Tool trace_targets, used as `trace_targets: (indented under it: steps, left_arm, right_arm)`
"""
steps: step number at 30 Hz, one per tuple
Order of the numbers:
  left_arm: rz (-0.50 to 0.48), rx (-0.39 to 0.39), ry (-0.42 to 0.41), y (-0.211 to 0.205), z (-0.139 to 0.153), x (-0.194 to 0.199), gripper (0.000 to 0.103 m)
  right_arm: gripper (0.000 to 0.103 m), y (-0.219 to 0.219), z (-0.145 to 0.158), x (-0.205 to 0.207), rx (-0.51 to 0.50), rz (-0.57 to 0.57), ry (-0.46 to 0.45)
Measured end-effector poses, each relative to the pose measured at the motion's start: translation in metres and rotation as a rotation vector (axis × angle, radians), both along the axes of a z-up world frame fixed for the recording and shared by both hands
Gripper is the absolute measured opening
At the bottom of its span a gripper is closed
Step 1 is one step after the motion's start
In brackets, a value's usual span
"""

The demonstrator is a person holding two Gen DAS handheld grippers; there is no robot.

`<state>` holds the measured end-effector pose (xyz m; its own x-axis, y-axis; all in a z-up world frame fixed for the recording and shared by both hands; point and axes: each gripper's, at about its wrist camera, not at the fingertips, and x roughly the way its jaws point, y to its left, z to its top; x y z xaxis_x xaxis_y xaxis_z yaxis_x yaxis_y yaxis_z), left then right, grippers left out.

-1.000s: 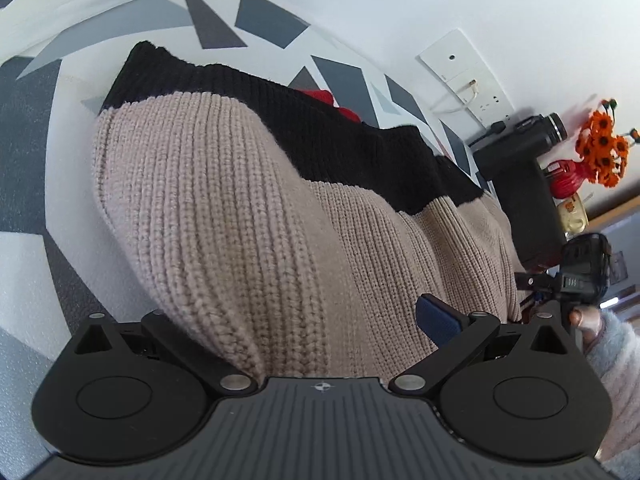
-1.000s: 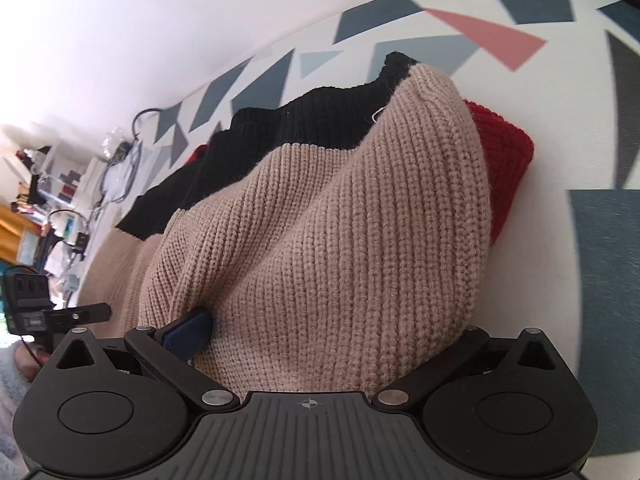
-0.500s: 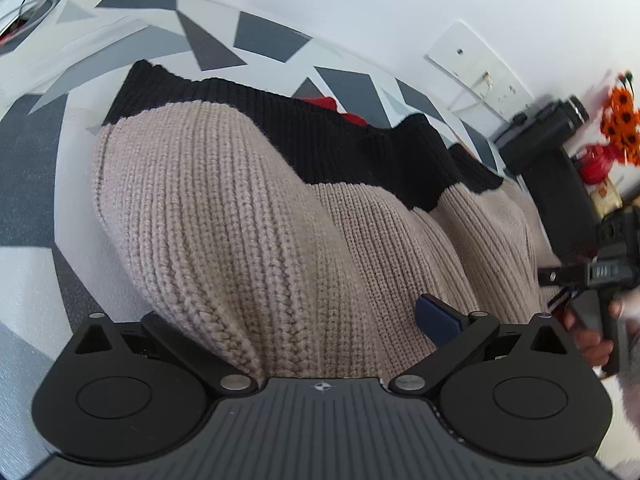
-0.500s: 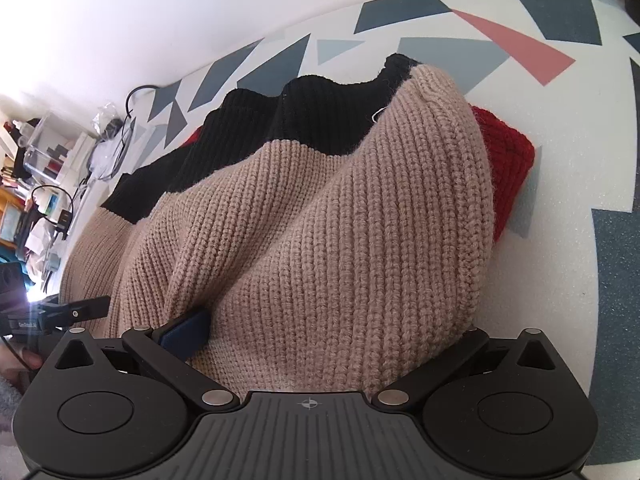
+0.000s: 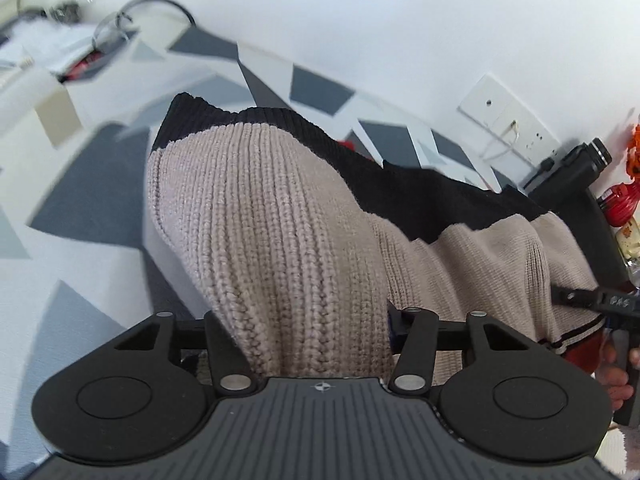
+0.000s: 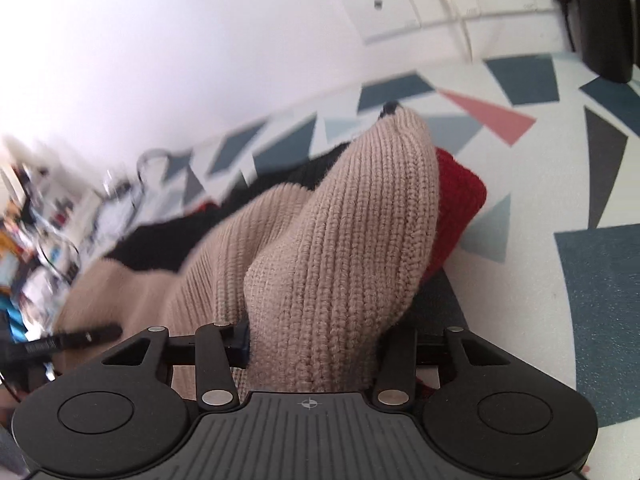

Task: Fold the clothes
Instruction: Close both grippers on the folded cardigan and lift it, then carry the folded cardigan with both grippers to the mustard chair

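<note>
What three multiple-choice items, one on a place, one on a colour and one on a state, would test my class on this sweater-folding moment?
1. Where does the red knit lie in the right wrist view?
A. Right of and under the beige fold
B. On top of the beige fold
C. On the wall

2. What colour is the band that borders the beige panel of the sweater?
A. Yellow
B. Black
C. Green

3. What is the left gripper doing?
A. Hanging open above the mat
B. Shut on a cable
C. Shut on the sweater

Answers:
1 A: the red shows beside and beneath the beige bunch.
2 B: a black band runs along the beige panel's far edge.
3 C: the beige knit is pinched between its fingers, as with the right gripper.
</note>
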<state>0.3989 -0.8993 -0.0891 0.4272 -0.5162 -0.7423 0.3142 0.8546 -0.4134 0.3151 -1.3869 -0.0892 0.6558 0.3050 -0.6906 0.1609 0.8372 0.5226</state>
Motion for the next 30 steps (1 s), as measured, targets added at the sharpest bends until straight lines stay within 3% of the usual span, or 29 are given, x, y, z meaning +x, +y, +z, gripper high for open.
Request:
trace_targets:
  steps: [2,7,14,18,22,30]
  left_arm:
    - [0.023,-0.021,-0.001,0.008,0.01,-0.001,0.051]
    - [0.089,-0.016,-0.053,0.021,0.033,-0.013,0.051]
    - [0.249,-0.007,-0.119,0.049,0.066,-0.043,0.049]
    - [0.337,-0.027,-0.158,0.081,0.089,-0.072,0.048]
    - [0.433,-0.074,-0.196,0.122,0.107,-0.109,0.047]
    - [0.601,-0.136,-0.286,0.236,0.12,-0.216,0.04]
  right_arm:
    - [0.04,-0.002,0.01,-0.001,0.018,-0.007,-0.044]
    - [0.04,0.018,0.038,0.016,-0.037,0.143,-0.133]
    - [0.039,0.042,0.055,0.048,0.058,0.232,-0.195]
    - [0.039,0.069,0.073,0.064,0.099,0.338,-0.218]
    - [0.039,0.119,0.101,0.069,0.093,0.461,-0.254]
    - [0.039,0.278,0.154,0.029,0.052,0.663,-0.33]
